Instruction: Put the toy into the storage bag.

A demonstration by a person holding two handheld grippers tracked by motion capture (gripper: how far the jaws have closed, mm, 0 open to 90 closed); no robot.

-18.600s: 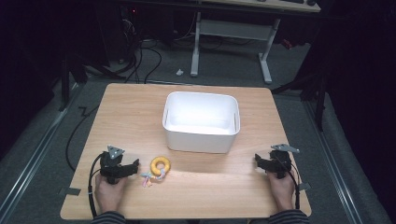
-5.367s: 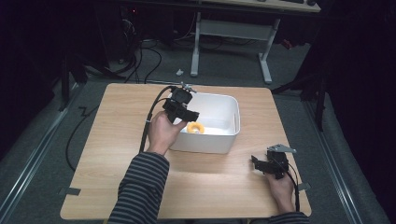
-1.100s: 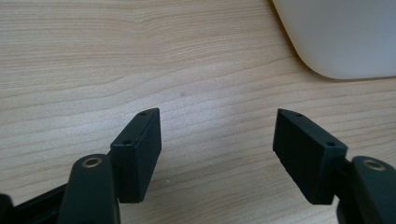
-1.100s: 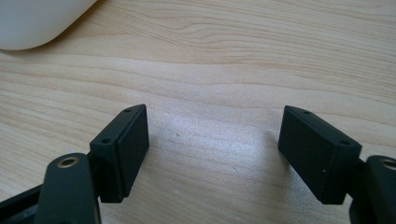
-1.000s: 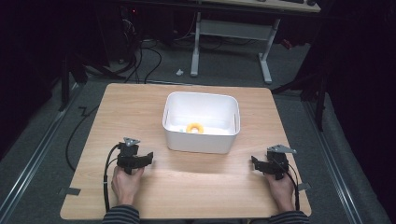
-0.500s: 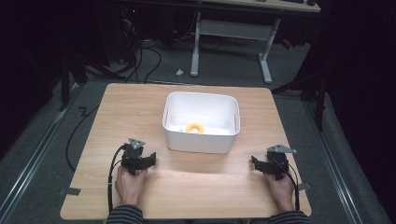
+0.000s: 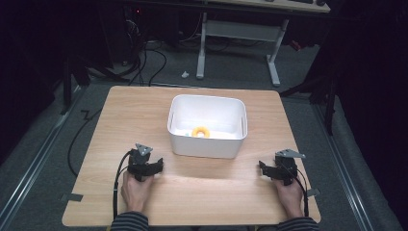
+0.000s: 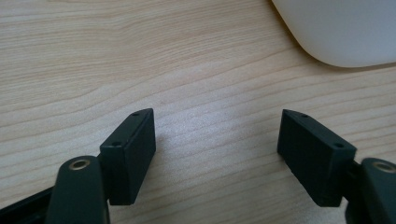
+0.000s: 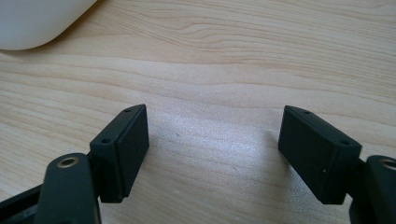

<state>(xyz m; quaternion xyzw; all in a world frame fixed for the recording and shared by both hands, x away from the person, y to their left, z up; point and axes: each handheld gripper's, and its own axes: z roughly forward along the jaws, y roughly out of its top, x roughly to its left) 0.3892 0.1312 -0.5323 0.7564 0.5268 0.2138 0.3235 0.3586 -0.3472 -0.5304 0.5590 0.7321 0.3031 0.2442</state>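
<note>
- A yellow ring (image 7: 200, 132) lies inside the white bin (image 7: 207, 144), mid-surface.
- The wooden surface (image 7: 207, 192) is bare in front of the bin and on both sides.
- The left gripper (image 7: 155, 167) and right gripper (image 7: 263, 169) rest near the front edge, well apart, jaws spread wide and empty.
- A dark floor with cables (image 7: 144, 62) and a desk frame (image 7: 240, 33) lies beyond.

dim lab, wooden table (image 7: 120, 125), tangled floor cables (image 7: 144, 62), white desk frame (image 7: 240, 33) behind

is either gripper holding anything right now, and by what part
Nothing is held. The left gripper and right gripper are both open over bare table.
</note>
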